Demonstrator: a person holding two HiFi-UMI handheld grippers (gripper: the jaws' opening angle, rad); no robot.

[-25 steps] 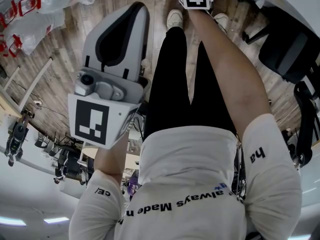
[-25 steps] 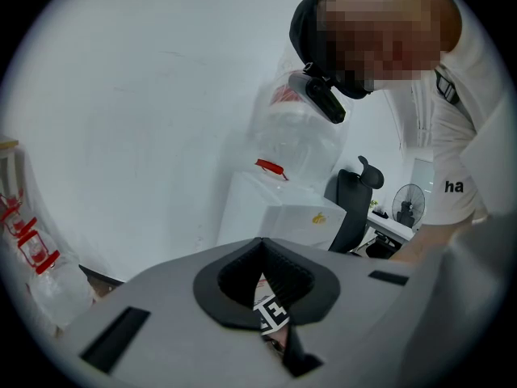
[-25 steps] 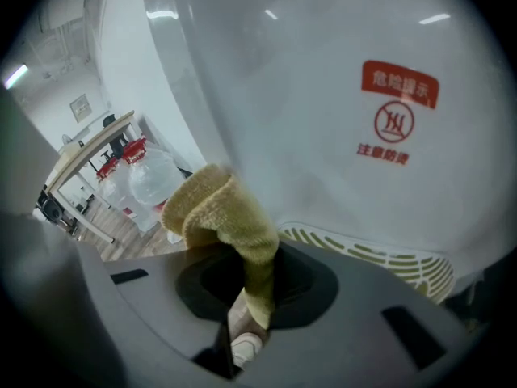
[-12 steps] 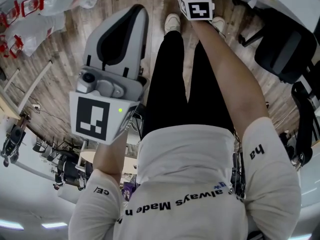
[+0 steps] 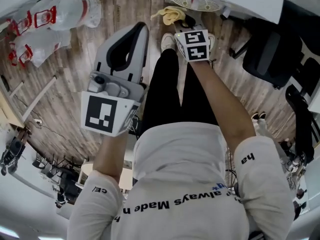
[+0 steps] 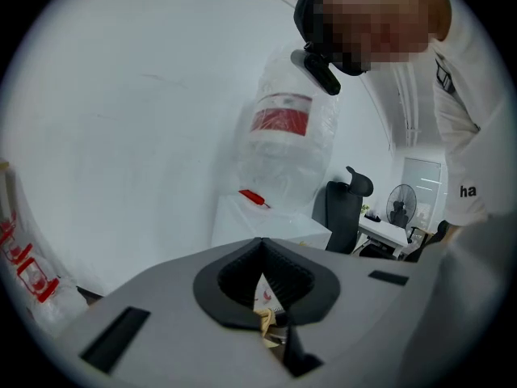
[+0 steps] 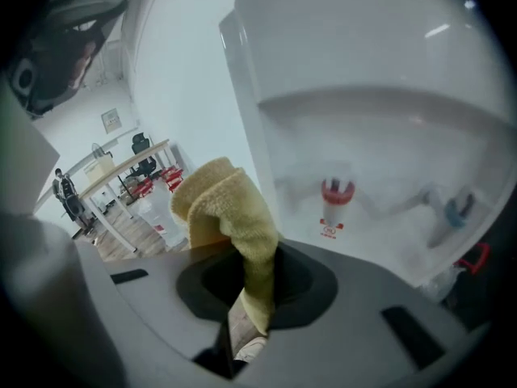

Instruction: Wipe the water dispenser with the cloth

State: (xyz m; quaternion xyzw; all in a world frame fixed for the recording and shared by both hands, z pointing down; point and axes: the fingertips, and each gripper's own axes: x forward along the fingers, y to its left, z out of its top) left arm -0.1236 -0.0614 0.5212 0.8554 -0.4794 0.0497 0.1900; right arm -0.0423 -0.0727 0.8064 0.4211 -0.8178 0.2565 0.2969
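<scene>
My right gripper [image 5: 184,23] is stretched out ahead, shut on a yellow cloth [image 5: 171,15] that bunches up out of the jaws. In the right gripper view the cloth [image 7: 228,208] stands folded just in front of the white water dispenser [image 7: 380,95], whose tap recess shows a red tap [image 7: 338,191] and a blue tap [image 7: 460,208]. Whether the cloth touches the dispenser cannot be told. The dispenser's slotted drip tray [image 5: 198,4] lies just beyond the cloth. My left gripper [image 5: 131,34] hangs at the left over the floor, shut and holding nothing.
A black office chair [image 5: 272,49] stands at the right. Plastic-wrapped water bottles [image 5: 60,14] lie on the wooden floor [image 5: 65,79] at the upper left. The left gripper view shows a wrapped bottle [image 6: 283,144], a chair [image 6: 343,204] and a fan [image 6: 398,204].
The right gripper has drawn lower in the head view, so the yellow cloth and the dispenser's drip tray now show. The left gripper has barely shifted.
</scene>
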